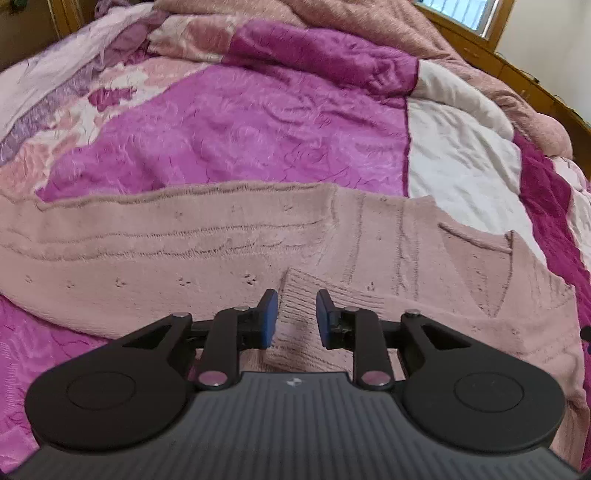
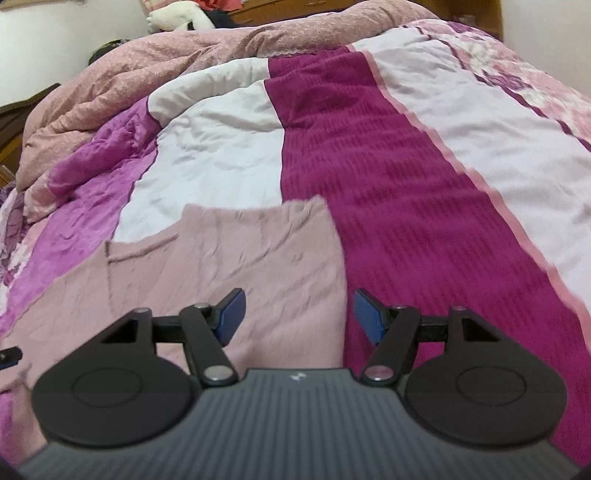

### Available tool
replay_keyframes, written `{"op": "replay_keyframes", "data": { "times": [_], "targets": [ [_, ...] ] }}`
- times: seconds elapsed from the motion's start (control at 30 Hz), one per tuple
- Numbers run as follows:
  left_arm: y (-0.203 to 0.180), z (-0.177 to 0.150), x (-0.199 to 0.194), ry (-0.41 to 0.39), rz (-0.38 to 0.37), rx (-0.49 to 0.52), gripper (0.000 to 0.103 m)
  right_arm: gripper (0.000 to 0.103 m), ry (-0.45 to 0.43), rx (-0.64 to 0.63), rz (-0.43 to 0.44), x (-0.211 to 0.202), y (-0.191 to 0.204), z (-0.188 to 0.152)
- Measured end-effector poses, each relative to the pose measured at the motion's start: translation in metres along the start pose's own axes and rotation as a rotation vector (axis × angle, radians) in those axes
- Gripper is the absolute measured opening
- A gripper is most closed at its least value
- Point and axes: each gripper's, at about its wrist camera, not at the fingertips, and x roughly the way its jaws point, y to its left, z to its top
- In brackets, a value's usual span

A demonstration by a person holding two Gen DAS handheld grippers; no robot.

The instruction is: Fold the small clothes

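Observation:
A pale pink knitted sweater (image 1: pixel 184 251) lies spread flat on the bed, with a sleeve folded across its body. The sleeve's ribbed cuff (image 1: pixel 303 284) sits between the blue pads of my left gripper (image 1: pixel 297 306). The jaws stand a little apart and do not press on it. In the right wrist view the sweater (image 2: pixel 240 251) shows its right side edge. My right gripper (image 2: pixel 299 306) hovers wide open over that edge, one finger above the knit and the other above the bedcover, holding nothing.
The bed is covered by a patchwork spread (image 1: pixel 240 122) of magenta, white and pink panels (image 2: pixel 406 184). A bunched pink quilt (image 2: pixel 147 74) lies along the far side. A wooden bed frame (image 1: pixel 517 70) and a window (image 1: pixel 461 14) lie beyond.

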Motion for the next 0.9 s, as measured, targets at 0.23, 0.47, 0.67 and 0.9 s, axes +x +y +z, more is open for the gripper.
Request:
{"op": "replay_keyframes", "data": {
  "times": [0.23, 0.47, 0.67, 0.9],
  "targets": [
    [-0.005, -0.003, 0.023, -0.001, -0.019, -0.011, 0.029, 0.068, 0.034, -0.048, 0.050, 0.055, -0.006, 0.021],
    [-0.030, -0.012, 0.014, -0.122, -0.032, 0.127, 0.012, 0.017, -0.078, -0.160, 0.098, 0.048, 0.005, 0.023],
    [-0.037, -0.013, 0.027, -0.181, 0.126, 0.191, 0.012, 0.016, -0.119, -0.021, 0.012, 0.057, -0.018, 0.019],
    [-0.020, -0.013, 0.032, -0.111, 0.116, 0.159, 0.013, 0.031, -0.080, -0.047, -0.025, 0.059, -0.010, 0.018]
  ]
}}
